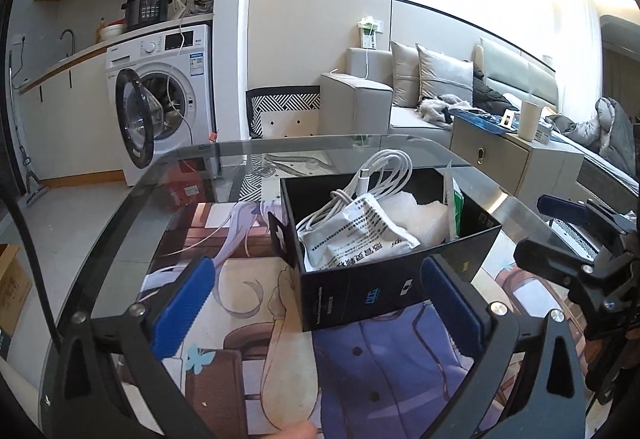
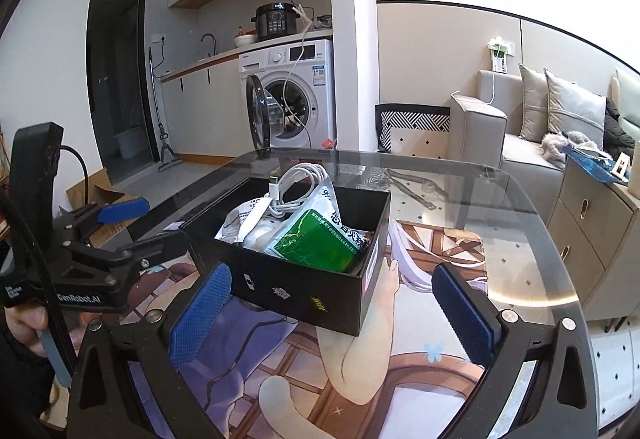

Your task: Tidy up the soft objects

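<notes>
A black open box (image 1: 360, 291) stands on a printed mat on the glass table; it also shows in the right wrist view (image 2: 304, 295). Inside lie a coiled white cable (image 1: 380, 169), a grey-white packet with black print (image 1: 356, 235), a white fluffy wad (image 1: 424, 215) and a green-and-white packet (image 2: 316, 245). My left gripper (image 1: 316, 303) is open and empty, its blue pads either side of the box's near corner. My right gripper (image 2: 332, 313) is open and empty, just in front of the box. Each gripper shows at the edge of the other's view.
The printed mat (image 2: 400, 359) covers the near part of the glass table (image 2: 520, 207). Beyond are a washing machine with its door open (image 1: 160, 95), a grey sofa with cushions (image 1: 400, 95), a cabinet (image 1: 500, 155) and a cardboard box on the floor (image 2: 100, 199).
</notes>
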`<state>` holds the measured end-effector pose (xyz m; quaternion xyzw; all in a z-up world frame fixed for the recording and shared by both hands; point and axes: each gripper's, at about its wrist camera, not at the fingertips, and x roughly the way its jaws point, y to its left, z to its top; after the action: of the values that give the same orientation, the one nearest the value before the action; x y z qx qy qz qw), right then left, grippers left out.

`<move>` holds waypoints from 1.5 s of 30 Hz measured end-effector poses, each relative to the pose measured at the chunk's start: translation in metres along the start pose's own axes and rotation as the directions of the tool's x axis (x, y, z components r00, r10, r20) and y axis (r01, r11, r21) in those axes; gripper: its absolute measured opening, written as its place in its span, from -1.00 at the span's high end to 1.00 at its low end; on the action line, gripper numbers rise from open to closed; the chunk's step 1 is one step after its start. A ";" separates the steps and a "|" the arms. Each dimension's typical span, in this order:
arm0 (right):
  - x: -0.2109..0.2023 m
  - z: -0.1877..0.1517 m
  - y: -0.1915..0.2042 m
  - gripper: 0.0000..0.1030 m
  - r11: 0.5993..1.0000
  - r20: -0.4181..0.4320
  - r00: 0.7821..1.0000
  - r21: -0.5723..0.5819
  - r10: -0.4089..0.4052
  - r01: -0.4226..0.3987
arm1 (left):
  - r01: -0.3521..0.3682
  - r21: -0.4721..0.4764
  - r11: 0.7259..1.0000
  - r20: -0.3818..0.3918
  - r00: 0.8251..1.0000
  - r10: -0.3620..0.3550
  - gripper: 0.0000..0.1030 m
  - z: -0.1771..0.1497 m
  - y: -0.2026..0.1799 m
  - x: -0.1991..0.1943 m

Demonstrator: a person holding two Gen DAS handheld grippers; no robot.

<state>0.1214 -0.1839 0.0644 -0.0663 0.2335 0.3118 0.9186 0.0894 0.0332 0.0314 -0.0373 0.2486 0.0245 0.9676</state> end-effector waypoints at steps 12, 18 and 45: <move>0.001 -0.004 0.002 -0.99 1.000 0.017 1.000 -0.009 -0.022 0.022 | -0.007 -0.004 1.000 0.021 1.000 0.007 -1.00 -0.007 -0.001 0.001; -0.001 -0.005 0.011 -0.99 0.999 0.032 0.999 -0.040 -0.031 0.032 | -0.005 -0.017 1.000 0.027 1.000 0.006 -1.00 -0.008 0.000 0.000; -0.006 -0.004 0.011 -0.99 0.998 0.063 0.997 -0.035 -0.051 0.053 | -0.011 -0.021 1.000 0.031 0.999 0.011 -1.00 -0.010 -0.001 0.002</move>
<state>0.1090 -0.1792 0.0641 -0.0793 0.1971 0.2941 0.9319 0.0866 0.0314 0.0218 -0.0455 0.2333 0.0329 0.9708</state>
